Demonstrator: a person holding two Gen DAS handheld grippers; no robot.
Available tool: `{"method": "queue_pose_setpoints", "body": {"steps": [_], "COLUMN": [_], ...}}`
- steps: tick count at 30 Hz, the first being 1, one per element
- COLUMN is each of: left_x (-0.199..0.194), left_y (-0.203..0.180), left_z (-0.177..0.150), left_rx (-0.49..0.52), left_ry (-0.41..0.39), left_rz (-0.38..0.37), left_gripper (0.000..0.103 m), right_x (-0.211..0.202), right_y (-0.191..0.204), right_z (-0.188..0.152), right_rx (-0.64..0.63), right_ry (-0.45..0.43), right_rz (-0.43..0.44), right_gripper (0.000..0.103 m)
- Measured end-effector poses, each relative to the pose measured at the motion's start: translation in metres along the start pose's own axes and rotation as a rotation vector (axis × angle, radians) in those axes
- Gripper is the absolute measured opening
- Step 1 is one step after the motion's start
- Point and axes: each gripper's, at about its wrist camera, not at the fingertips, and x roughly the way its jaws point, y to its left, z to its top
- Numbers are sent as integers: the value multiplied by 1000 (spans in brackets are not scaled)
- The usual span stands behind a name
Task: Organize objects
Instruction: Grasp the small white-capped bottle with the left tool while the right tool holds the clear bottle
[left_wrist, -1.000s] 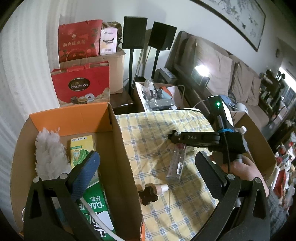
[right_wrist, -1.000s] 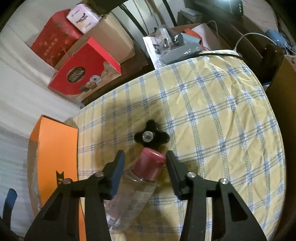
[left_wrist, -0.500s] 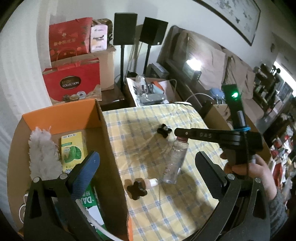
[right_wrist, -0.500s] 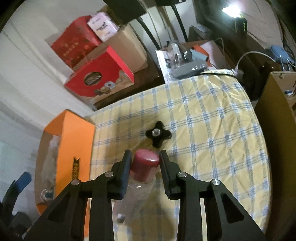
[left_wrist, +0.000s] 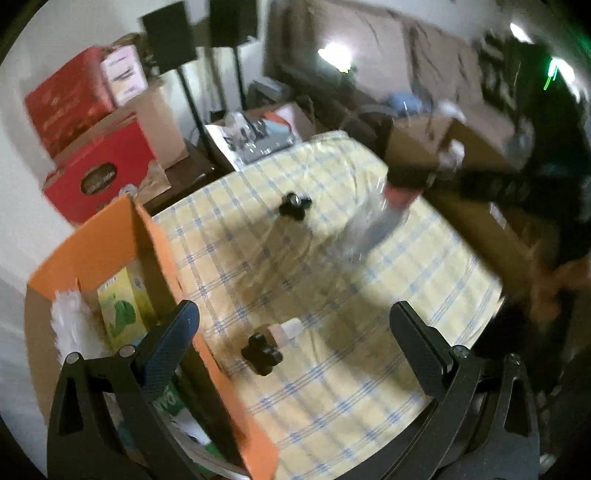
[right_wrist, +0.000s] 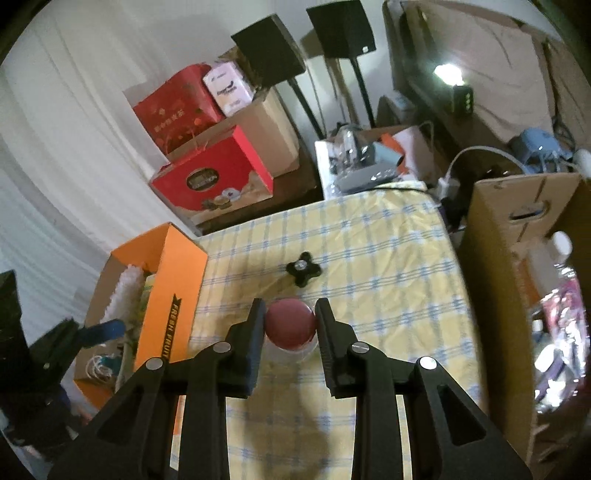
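Raised off the checked tablecloth (right_wrist: 388, 258) since a second earlier: clear bottle (right_wrist: 291, 349), red-capped, clamped at its neck by the just-closed right gripper (right_wrist: 290, 325); left gripper (left_wrist: 291, 328) gaped empty above a black knob (left_wrist: 262, 352) beside the orange carton (left_wrist: 110, 243).

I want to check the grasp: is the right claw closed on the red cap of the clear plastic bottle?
Yes, the right claw presses both pads against the red cap of the clear plastic bottle.
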Motion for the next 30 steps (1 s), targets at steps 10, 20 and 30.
{"method": "queue_pose_setpoints", "body": {"steps": [10, 20, 30], "left_x": [58, 104, 114], "left_y": [-27, -36, -42], "left_z": [4, -1, -10], "left_rx": [243, 422, 531], "left_ry": [209, 375, 464], "left_rz": [119, 207, 110], "left_gripper": [100, 80, 60], "right_x": [-29, -49, -47], "right_y": [-21, -25, -25], "right_z": [-6, -12, -16], "right_rx": [25, 3, 1], "right_ry": [-24, -34, -19], "right_rz": [0, -2, 7], "right_gripper": [27, 27, 27]}}
